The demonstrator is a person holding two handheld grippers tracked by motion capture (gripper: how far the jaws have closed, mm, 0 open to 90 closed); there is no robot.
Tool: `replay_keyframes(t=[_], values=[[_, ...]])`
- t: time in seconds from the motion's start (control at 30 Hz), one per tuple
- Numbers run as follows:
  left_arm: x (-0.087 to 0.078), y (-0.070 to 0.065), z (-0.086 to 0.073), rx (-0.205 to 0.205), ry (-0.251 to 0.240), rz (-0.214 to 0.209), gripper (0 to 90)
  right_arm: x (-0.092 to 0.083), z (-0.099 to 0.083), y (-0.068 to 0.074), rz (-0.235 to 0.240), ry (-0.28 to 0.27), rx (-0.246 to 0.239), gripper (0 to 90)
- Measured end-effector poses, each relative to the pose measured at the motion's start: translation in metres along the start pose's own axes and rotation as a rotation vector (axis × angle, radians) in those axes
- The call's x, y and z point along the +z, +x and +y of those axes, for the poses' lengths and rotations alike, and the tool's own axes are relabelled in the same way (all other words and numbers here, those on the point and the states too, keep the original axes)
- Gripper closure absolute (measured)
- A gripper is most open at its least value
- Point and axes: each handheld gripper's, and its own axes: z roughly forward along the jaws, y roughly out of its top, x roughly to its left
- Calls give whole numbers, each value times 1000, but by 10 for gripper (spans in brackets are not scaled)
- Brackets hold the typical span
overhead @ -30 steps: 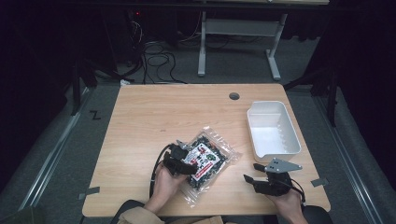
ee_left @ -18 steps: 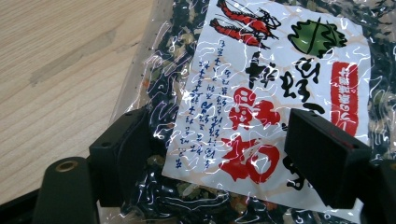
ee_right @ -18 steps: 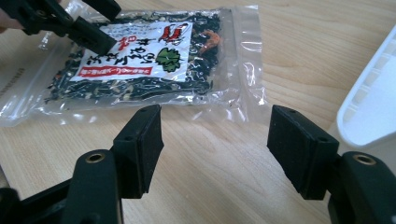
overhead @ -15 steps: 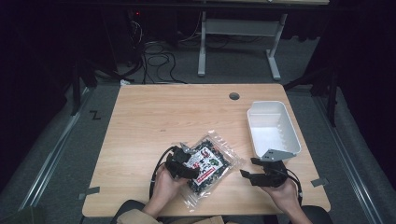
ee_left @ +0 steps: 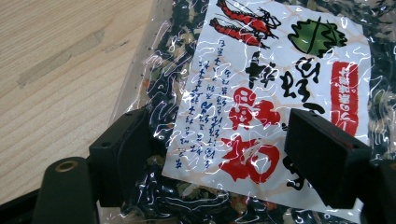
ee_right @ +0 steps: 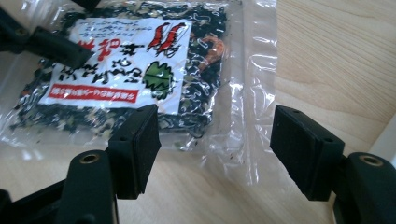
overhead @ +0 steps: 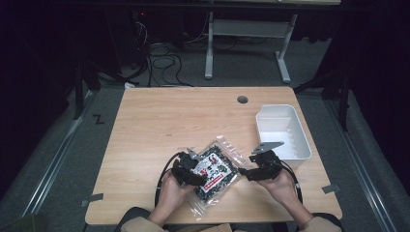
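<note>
- Step in hand — the left gripper clamps the seaweed packet on the tabletop.
- Right gripper, jaws just widened and empty, sits beside the packet's clear edge — next it must straddle that edge and close.

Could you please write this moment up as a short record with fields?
Surface: wooden table
Item in hand: clear snack packet with a white label printed with red shrimp
Left gripper: jaws astride the packet's label
Right gripper: jaws open, straddling the packet's clear sealed edge
Also on table: white bin, beyond the right gripper
</note>
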Motion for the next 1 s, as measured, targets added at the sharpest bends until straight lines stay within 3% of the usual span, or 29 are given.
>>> replay_keyframes(t=[0.2,0.33,0.53,0.77,1.0], values=[[0,0,0,-4,-3,0,228,18,10,-3,-11,26,16,372],[0,0,0,-10,-2,0,223,31,15,-3,-38,62,12,390],[1,1,0,-11,1,11,196,47,16,-7,-56,121,44,388],[2,2,1,-23,8,26,148,55,13,-13,-25,146,96,377],[2,5,0,-44,16,43,120,55,9,-11,-4,163,102,378]])
